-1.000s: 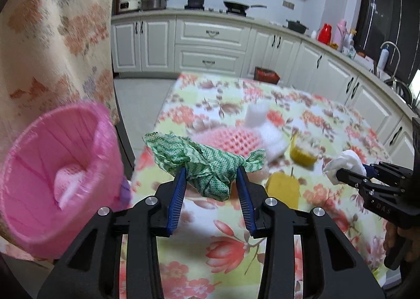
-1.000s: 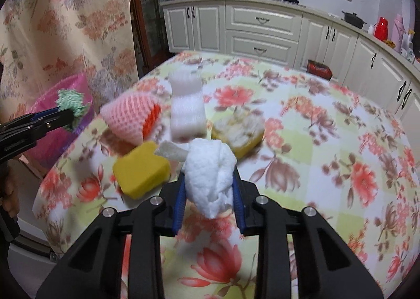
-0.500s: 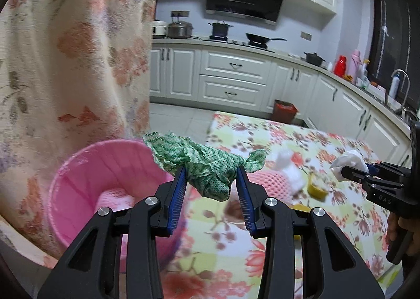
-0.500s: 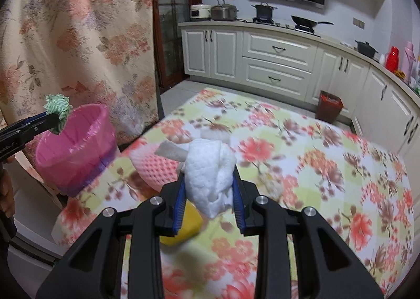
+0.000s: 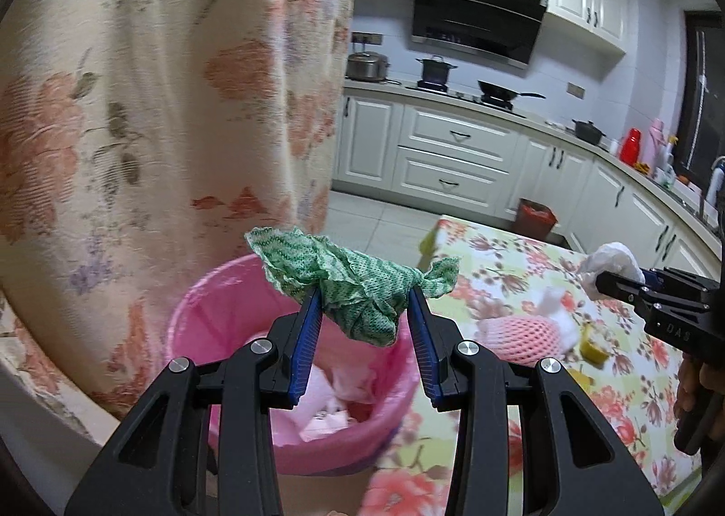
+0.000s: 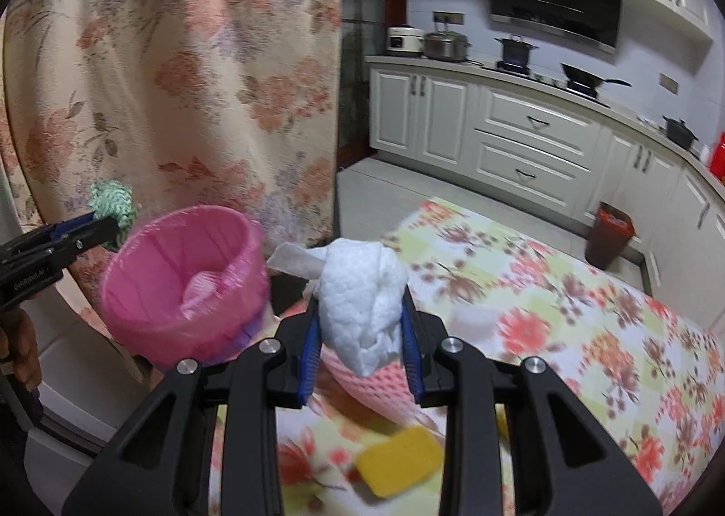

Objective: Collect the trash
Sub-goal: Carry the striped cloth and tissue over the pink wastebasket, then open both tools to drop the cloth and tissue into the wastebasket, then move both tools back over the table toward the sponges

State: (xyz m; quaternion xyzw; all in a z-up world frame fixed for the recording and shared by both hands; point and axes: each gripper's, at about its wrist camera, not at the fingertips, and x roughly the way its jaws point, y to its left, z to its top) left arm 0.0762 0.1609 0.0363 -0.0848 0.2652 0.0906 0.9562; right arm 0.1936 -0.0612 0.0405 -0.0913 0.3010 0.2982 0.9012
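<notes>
My left gripper (image 5: 364, 312) is shut on a crumpled green cloth (image 5: 358, 285) and holds it over the near rim of the pink bin (image 5: 217, 312), which has pale trash inside. My right gripper (image 6: 360, 325) is shut on a wad of white paper towel (image 6: 362, 289) above the table's left end, to the right of the pink bin (image 6: 181, 276). The right gripper with the white wad (image 5: 611, 262) also shows at the right of the left wrist view. The left gripper with the green cloth (image 6: 111, 199) shows at the bin's far left rim in the right wrist view.
A pink foam fruit net (image 5: 521, 335) lies on the floral tablecloth (image 6: 611, 335) with a yellow sponge (image 6: 398, 461) and white foam (image 6: 471, 316). A floral curtain (image 5: 158, 108) hangs behind the bin. Kitchen cabinets (image 5: 453, 162) and a red bin (image 6: 607, 235) stand beyond.
Both grippers have moved left and up toward the pink bin, still holding their loads. The green cloth is now over the bin; the white wad has come near the bin's right side.
</notes>
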